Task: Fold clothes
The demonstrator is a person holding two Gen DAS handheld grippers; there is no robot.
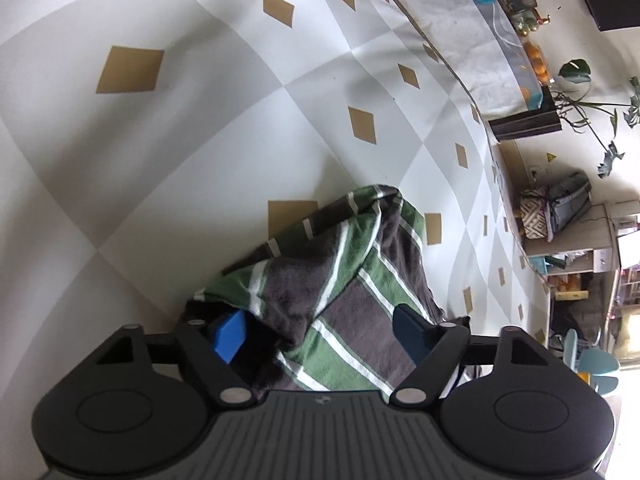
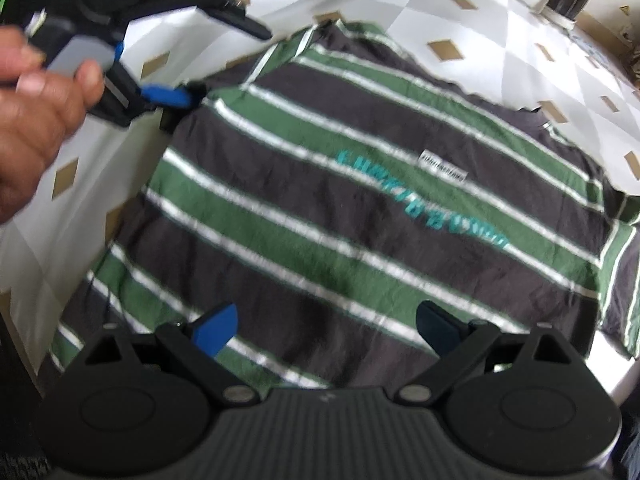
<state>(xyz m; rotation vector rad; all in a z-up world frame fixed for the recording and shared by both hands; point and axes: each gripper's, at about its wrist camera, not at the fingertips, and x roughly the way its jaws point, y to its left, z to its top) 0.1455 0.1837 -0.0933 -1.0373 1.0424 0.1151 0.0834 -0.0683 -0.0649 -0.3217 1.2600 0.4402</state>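
A dark grey shirt (image 2: 340, 220) with green and white stripes and teal lettering lies spread flat on a white-and-grey checked cloth (image 2: 500, 20) with tan diamonds. My right gripper (image 2: 326, 330) hovers open over the shirt's near edge, with only flat fabric below its fingers. At the upper left of the right wrist view, a hand (image 2: 36, 120) holds the left gripper, whose blue pad (image 2: 166, 96) sits at the shirt's far left corner. In the left wrist view a bunched fold of the shirt (image 1: 352, 280) lies between the wide-set fingers of my left gripper (image 1: 320, 334). The pads do not visibly press on it.
The checked cloth (image 1: 200, 140) stretches far beyond the shirt. Past its right edge stand a shelf with bottles and oranges (image 1: 532, 60), a leafy plant (image 1: 580, 112), a patterned bag (image 1: 556, 208) on a desk and a teal chair (image 1: 596, 364).
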